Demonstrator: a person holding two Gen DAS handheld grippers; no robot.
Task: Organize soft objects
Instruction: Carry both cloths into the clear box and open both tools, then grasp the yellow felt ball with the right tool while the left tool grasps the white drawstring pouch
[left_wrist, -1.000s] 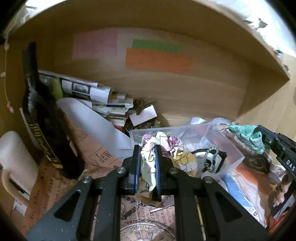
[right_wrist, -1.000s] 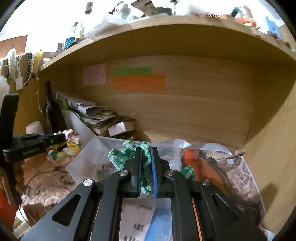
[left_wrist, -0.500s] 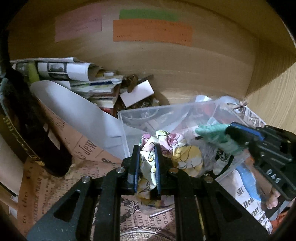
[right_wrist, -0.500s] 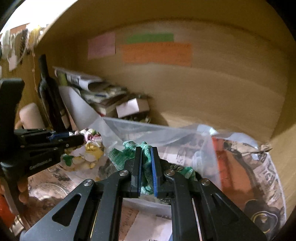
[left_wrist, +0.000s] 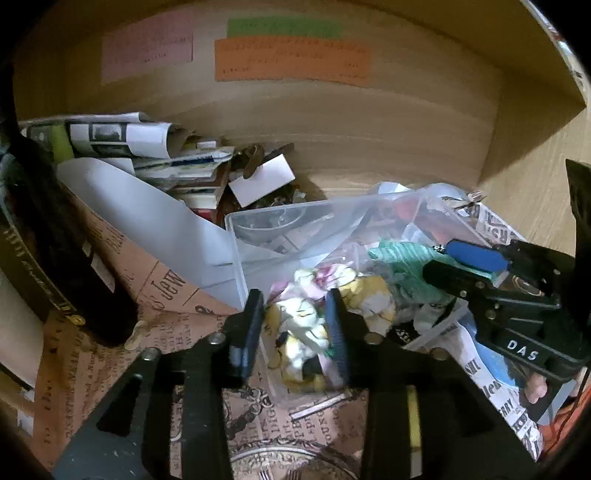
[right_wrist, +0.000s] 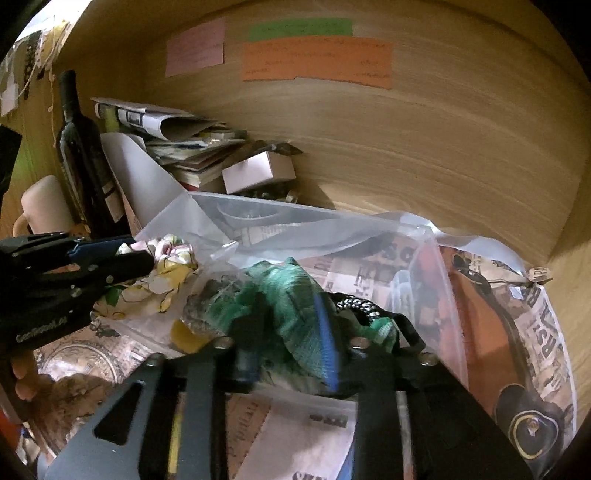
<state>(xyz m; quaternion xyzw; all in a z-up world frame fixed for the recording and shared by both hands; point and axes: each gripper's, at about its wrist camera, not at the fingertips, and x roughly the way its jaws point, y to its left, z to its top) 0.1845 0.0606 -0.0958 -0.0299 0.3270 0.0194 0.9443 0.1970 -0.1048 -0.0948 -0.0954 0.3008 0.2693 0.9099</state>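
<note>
A clear plastic box (left_wrist: 236, 221) stands on the shelf, also in the right wrist view (right_wrist: 207, 199). My left gripper (left_wrist: 295, 325) is open over its near rim, and a crumpled floral cloth (left_wrist: 306, 325) lies loose between the spread fingers. The cloth shows in the right wrist view (right_wrist: 166, 273) beside the left gripper (right_wrist: 136, 254). My right gripper (right_wrist: 284, 332) is open around a green knitted cloth (right_wrist: 284, 299) resting in the box. The green cloth (left_wrist: 399, 258) and right gripper (left_wrist: 439, 262) show in the left wrist view.
A dark wine bottle (right_wrist: 81, 155) and a cream mug (right_wrist: 44, 203) stand at the left. Stacked newspapers and books (left_wrist: 147, 155) and a small white box (right_wrist: 258, 171) lie behind. Coloured notes (left_wrist: 291, 62) stick to the back wall. Printed paper (left_wrist: 159, 295) lines the shelf.
Both grippers moved forward over the box and opened. The floral cloth and the green cloth, held shut before, now lie loose between the spread fingers.
</note>
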